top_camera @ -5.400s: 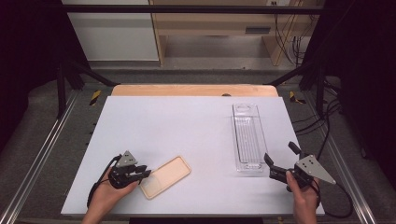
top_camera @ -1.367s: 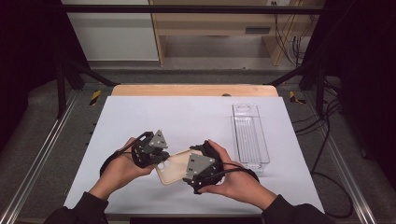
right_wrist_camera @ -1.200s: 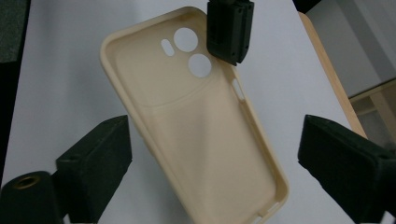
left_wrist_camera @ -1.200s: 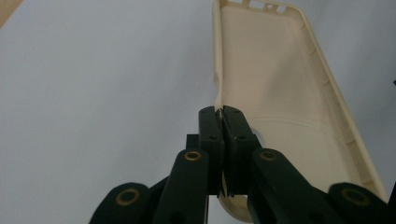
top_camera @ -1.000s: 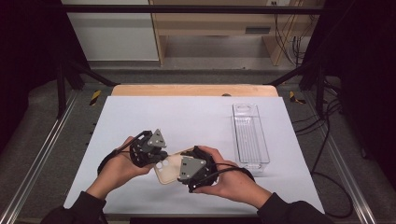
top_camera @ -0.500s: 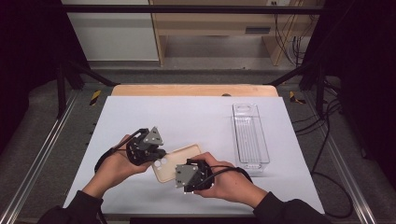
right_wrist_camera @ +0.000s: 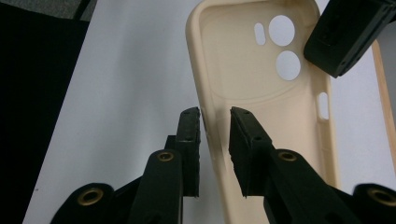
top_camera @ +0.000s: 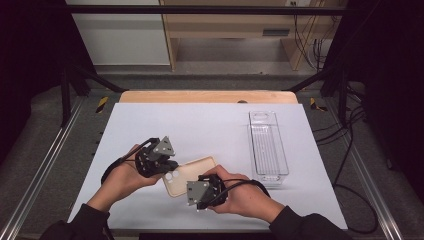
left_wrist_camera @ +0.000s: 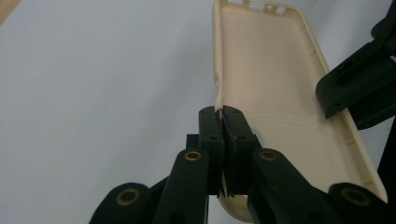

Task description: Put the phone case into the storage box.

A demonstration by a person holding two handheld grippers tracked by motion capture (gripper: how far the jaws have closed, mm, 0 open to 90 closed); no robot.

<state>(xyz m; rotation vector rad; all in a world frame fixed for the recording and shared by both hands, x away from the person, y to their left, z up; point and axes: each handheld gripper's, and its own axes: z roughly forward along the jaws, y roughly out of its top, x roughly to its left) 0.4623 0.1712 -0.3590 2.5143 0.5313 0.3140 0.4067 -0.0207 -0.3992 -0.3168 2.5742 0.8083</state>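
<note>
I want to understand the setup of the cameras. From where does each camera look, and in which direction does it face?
High view: above the person's side, facing forward and down on the table; both forearms, left gripper, right gripper.
Left gripper view: rides the left gripper, along jaws clamping the phone case wall.
Right gripper view: along jaws straddling the case's other wall, just been closing.
Shared: the phone case.

A cream phone case (top_camera: 190, 175) is seen lying at an angle on the white table (top_camera: 210, 125), cam cutouts toward the left gripper (top_camera: 167, 165), which is clamped on that end. The right gripper (top_camera: 192, 192) is placed at the case's near edge, its jaws just been closing w/ the edge between them. A clear plastic tray (top_camera: 267, 147) is parked well apart on the right.
</note>
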